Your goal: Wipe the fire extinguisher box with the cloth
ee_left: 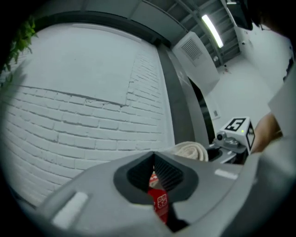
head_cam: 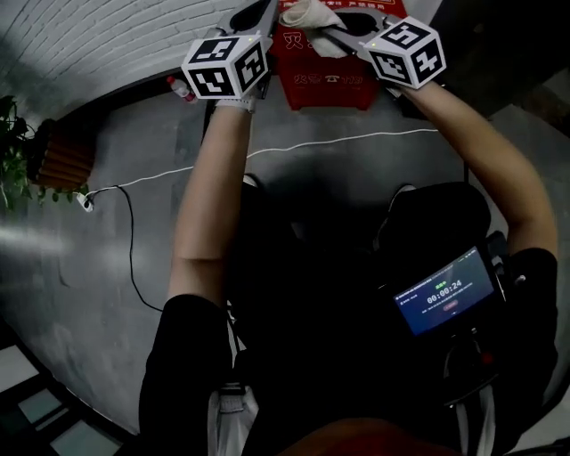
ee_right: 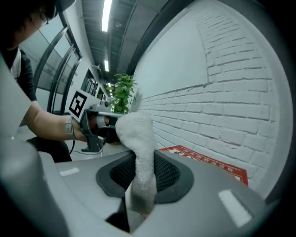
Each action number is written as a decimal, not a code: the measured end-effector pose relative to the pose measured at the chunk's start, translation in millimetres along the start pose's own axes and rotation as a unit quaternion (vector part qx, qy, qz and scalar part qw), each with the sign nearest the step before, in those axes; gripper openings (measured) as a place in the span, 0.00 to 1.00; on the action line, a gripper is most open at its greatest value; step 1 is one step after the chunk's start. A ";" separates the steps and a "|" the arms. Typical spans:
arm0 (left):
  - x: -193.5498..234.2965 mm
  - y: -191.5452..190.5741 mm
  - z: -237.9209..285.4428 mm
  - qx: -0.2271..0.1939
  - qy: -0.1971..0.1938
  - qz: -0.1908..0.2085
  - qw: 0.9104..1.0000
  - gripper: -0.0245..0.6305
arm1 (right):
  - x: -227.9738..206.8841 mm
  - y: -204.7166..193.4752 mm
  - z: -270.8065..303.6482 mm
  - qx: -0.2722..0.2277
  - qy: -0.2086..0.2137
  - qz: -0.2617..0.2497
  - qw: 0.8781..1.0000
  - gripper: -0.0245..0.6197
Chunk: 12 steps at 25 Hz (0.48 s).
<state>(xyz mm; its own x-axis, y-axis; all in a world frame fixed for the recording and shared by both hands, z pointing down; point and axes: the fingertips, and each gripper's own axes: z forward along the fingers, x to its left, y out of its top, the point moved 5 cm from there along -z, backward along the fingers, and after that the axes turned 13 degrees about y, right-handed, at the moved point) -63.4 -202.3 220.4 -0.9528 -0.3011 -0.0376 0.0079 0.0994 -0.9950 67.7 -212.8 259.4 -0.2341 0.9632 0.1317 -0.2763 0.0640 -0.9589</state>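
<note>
The red fire extinguisher box (head_cam: pixel 329 78) stands against the white brick wall, at the top middle of the head view. A white cloth (head_cam: pixel 311 15) lies bunched over its top. My right gripper (head_cam: pixel 331 34) is shut on that cloth; in the right gripper view the cloth (ee_right: pixel 139 157) hangs pinched between the dark pads, with the box's red top (ee_right: pixel 209 162) just beyond. My left gripper (head_cam: pixel 261 11) sits to the left of the box, jaws shut with nothing in them. Through the slit below its pads a strip of the red box (ee_left: pixel 160 204) shows, and the cloth (ee_left: pixel 190 150) lies to its right.
A white cable (head_cam: pixel 294 146) runs across the grey floor in front of the box. A small bottle (head_cam: pixel 181 89) stands by the wall to the left. Further left are a wooden planter (head_cam: pixel 62 156) and a green plant (head_cam: pixel 12 151). A screen device (head_cam: pixel 443 294) hangs at the person's chest.
</note>
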 end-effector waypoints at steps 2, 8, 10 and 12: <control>0.9 -16.3 -10.3 0.003 -0.007 -0.018 1.000 0.04 | 4.0 -3.7 -9.5 -0.031 -0.006 0.020 0.999 0.19; -15.1 -34.3 -37.7 0.001 -0.070 -0.026 0.997 0.04 | 21.0 15.0 -50.1 -0.130 -0.020 0.052 0.990 0.19; -24.4 -38.5 -41.6 0.000 -0.095 -0.020 0.995 0.04 | 24.4 9.0 -57.8 -0.143 -0.019 0.055 0.988 0.19; -28.1 -41.8 -41.1 -0.008 -0.107 -0.027 0.994 0.04 | 26.7 -6.5 -57.9 -0.143 -0.017 0.055 0.988 0.19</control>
<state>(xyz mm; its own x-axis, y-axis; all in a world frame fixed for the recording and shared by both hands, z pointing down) -49.5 -159.0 266.8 -0.8652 -0.5015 -0.0056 -0.0473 0.0926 -0.9946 117.2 -172.4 254.6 -0.2806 0.9595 0.0267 0.0257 0.0353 -0.9990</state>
